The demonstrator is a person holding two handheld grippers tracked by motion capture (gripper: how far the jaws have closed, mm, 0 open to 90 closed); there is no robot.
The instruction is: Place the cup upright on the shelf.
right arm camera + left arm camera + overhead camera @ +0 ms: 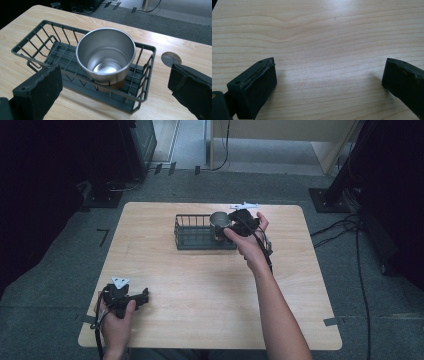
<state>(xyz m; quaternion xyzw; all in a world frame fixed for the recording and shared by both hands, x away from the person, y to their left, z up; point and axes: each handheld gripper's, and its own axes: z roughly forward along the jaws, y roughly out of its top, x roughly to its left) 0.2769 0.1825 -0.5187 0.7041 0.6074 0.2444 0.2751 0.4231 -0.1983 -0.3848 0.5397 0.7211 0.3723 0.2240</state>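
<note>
Grey carpet runs around the pale wooden table [200,285] where I am working, with dark stands and loose cables on the floor along the far and right-hand edges. Toward the far side of the table sits a dark wire basket [32,42], and a steel cup [106,56] stands upright inside it, at the end nearest my right hand, mouth up and empty, its shiny bottom catching the light. My right gripper [112,87] hangs just beside that end of the basket; in the right gripper view its two black jaws are spread as wide as they go, one at each lower corner, with the cup between and beyond them and neither pad touching it, so I have hold of nothing there. In the high view my right hand [245,237] is stretched out over the table with the gripper right next to the cup's rim. A small round metal disc [171,58] lies flat on the wood just outside the basket. My left gripper [131,299] rests at the near left corner of the table, well apart from the basket; in the left gripper view its jaws stand wide apart over bare wood grain, holding nothing.
</note>
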